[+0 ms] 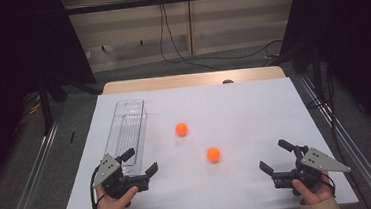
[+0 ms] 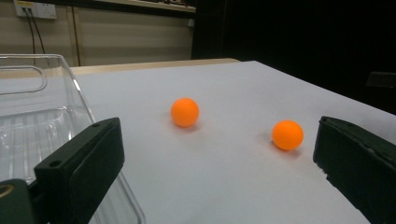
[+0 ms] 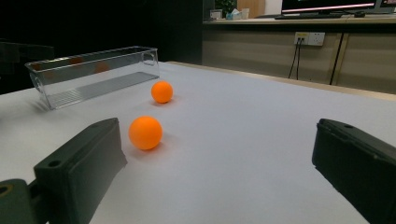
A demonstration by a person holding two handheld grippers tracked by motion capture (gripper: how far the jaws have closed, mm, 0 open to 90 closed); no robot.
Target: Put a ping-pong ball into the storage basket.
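Two orange balls lie on the white table sheet: the far ball (image 1: 181, 129) (image 2: 185, 112) (image 3: 162, 92) near the middle and the near ball (image 1: 213, 154) (image 2: 287, 135) (image 3: 145, 133) a little closer to me and to the right. A long clear plastic bin (image 1: 128, 133) (image 2: 32, 116) (image 3: 88, 77) lies empty at the left. My left gripper (image 1: 142, 162) (image 2: 219, 163) is open at the bin's near end, nothing between its jaws. My right gripper (image 1: 276, 156) (image 3: 219, 163) is open near the front right, to the right of the near ball, holding nothing.
The white sheet (image 1: 234, 105) covers a wooden table (image 1: 191, 80) whose far edge shows beyond it. Metal rails (image 1: 28, 177) run along both sides of the table. Cables (image 1: 179, 55) hang on the floor and wall behind.
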